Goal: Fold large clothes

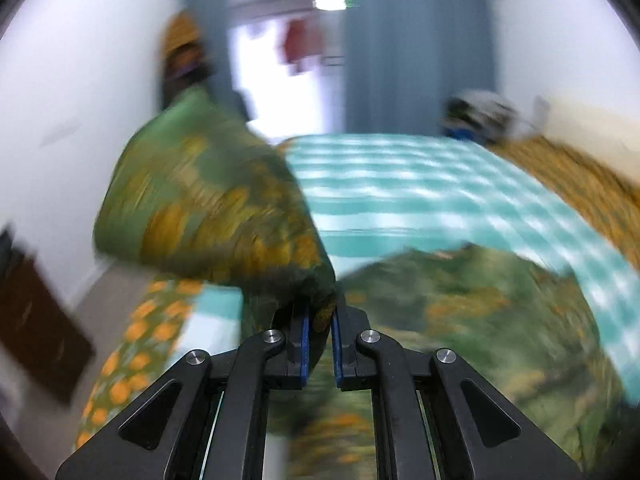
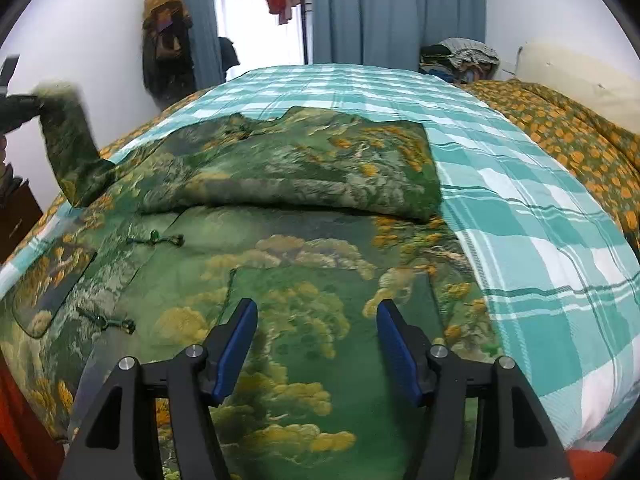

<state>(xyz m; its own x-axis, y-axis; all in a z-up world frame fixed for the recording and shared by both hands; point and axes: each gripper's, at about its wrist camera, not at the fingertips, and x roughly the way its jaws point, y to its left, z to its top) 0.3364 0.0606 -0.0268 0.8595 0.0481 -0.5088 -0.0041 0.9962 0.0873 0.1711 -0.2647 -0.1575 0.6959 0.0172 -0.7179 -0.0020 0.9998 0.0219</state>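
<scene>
A large green garment with yellow tree patterns lies spread on the bed, its upper part folded over into a thick band. In the right wrist view my right gripper hovers open just over the garment's lower middle, with nothing between its blue pads. At the far left the left gripper holds one sleeve raised off the bed. In the blurred left wrist view my left gripper is shut on that sleeve's bunched end, and the cloth billows up to the left.
A teal and white checked cover lies over the bed, with an orange-flowered quilt to the right. A pile of clothes sits at the back right. Coats hang on the left wall beside blue curtains. Dark furniture stands left.
</scene>
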